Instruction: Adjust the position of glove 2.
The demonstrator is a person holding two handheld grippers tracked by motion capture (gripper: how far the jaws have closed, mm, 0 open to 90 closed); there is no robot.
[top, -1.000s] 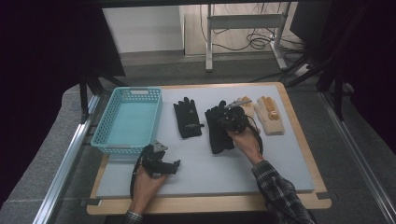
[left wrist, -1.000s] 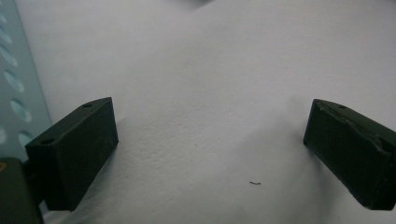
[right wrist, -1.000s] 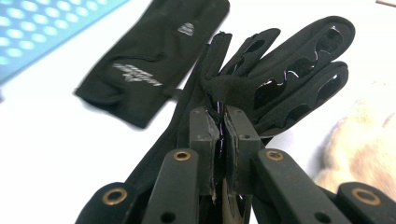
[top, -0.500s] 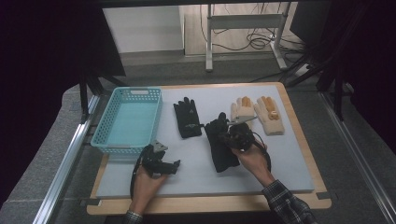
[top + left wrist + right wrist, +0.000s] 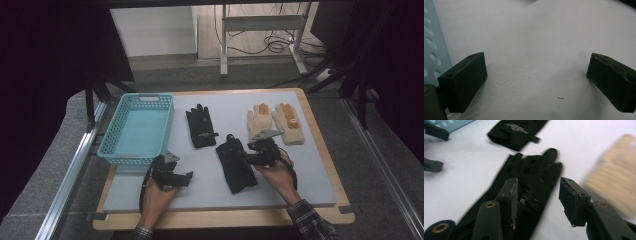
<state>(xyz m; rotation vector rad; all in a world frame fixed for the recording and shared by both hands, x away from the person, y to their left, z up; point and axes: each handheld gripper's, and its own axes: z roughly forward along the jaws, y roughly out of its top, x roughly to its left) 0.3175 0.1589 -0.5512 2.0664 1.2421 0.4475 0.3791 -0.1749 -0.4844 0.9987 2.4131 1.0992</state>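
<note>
On the far black glove (image 5: 517,130), pale cuff lettering seems unreadable.

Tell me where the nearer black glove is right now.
In the high view the nearer black glove lies flat on the mat, right of centre, just left of the right gripper and below the other black glove.

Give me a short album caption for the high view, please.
Right tongs, just opened, over a black glove beside a teal basket.
</note>
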